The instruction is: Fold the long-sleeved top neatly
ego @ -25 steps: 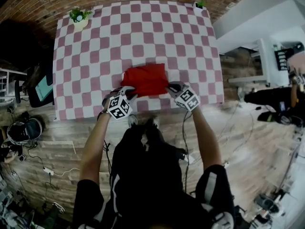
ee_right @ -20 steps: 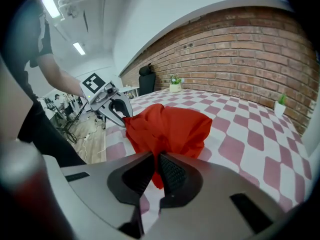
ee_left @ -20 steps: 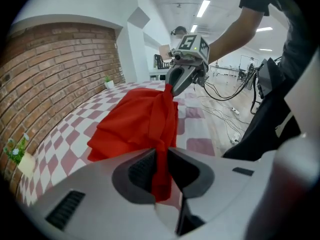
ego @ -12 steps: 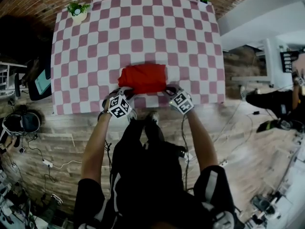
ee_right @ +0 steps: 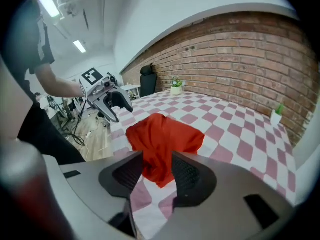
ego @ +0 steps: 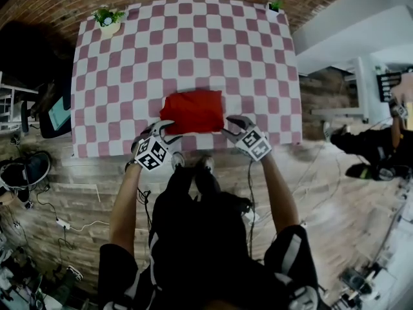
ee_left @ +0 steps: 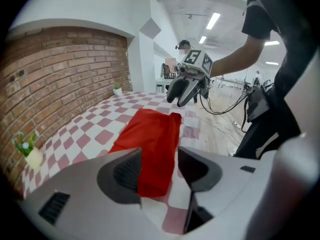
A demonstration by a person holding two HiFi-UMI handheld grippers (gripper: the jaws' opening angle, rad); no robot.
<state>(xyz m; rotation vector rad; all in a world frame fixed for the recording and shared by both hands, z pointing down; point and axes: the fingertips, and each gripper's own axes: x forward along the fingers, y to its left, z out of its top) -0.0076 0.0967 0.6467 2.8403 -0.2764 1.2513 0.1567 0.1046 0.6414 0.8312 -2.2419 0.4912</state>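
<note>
Folded red top point(ego: 192, 111), left gripper point(ego: 169, 132), right gripper point(ego: 234, 126) — jaws just opened, seemingly empty

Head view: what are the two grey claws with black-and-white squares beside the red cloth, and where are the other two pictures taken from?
A person holds a two-jaw gripper in each hand: left gripper, right gripper. The squared cubes belong to them. The head view comes from a camera on the person's head; the other two cameras ride on the grippers, looking along their jaws. A folded red top lies on the checked table. Both pairs of jaws have just been opening; a corner of the top shows in each gap, ungripped.
</note>
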